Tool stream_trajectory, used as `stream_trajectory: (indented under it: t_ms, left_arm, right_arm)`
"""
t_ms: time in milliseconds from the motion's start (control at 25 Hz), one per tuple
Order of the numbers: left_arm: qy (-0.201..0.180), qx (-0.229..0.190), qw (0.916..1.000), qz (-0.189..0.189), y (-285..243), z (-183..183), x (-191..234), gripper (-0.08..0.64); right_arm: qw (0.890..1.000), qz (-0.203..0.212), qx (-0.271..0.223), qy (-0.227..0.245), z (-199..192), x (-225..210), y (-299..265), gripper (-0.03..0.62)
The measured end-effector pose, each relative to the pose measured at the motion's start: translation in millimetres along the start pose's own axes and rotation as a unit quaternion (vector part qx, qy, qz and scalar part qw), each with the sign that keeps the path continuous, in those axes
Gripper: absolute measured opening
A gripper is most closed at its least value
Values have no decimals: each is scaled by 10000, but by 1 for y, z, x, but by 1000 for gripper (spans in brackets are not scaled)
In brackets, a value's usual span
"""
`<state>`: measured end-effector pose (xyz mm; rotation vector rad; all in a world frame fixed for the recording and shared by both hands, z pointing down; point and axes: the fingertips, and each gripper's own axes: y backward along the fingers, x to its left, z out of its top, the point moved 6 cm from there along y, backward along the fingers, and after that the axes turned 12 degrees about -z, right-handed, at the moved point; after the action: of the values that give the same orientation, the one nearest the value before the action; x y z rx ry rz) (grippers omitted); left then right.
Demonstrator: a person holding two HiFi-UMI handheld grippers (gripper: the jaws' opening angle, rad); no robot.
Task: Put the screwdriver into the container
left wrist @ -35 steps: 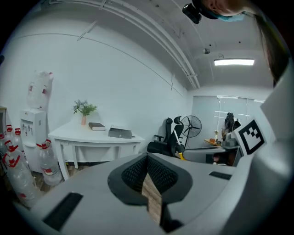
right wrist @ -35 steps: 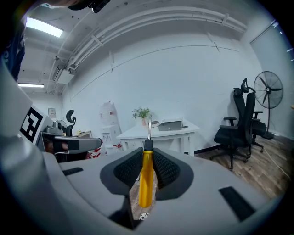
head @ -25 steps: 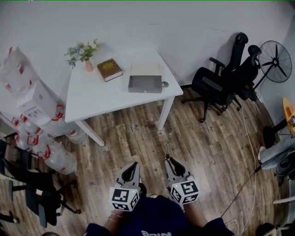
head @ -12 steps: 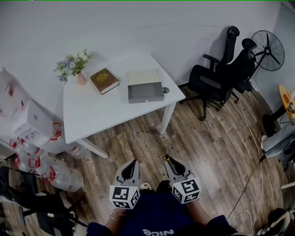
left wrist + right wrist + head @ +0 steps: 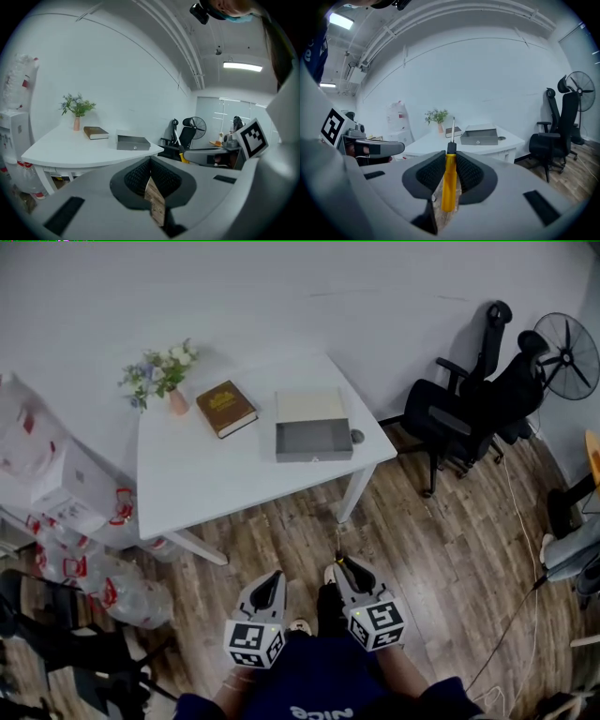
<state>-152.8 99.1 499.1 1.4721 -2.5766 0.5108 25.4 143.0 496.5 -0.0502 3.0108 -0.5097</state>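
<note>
The right gripper's (image 5: 450, 158) 2 jaws are pinched on the smooth yellow plastic handle of the slim-shafted screwdriver (image 5: 448, 185). The black ribbed pads press its sides, and the handle's butt sits back toward the gripper's body. The left gripper's (image 5: 150, 161) jaws are pressed together with nothing between them. Both grippers hang low in front of the person over the wooden plank floor, well apart from the white worktop (image 5: 234, 479).

On that worktop stands the grey rectangular box-shaped container (image 5: 314, 442), near the right-hand corner. A brown hardback book (image 5: 226, 408) lies to its left, and a small pink vase of flowers (image 5: 169, 381) stands farther left.

What could go wrong, as I judge it:
- **Slipping or swivelling:** the handle is round and slick, so a jolt on the walk over may let it slide or turn between the pads.
- **Catching the front wall:** the bare tip leads, so too low an approach could strike the container's near wall and shove it.
- **Opening early:** if the jaws open before the tool is over the opening, it would roll off across the worktop or fall to the floor.

The screwdriver's long axis runs straight along the jaws. Its metal shaft and tip point forward, away from the person and toward the worktop and container. In the right gripper view it leans a little upward.
</note>
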Motion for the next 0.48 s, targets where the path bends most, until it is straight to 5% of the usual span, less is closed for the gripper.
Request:
stream_trajectory:
  t_ms: [480]
  left_arm:
    - [397, -278, 9969, 623, -117, 56, 50, 17]
  right_arm:
    - [9982, 548, 155, 203, 51, -82, -121, 86]
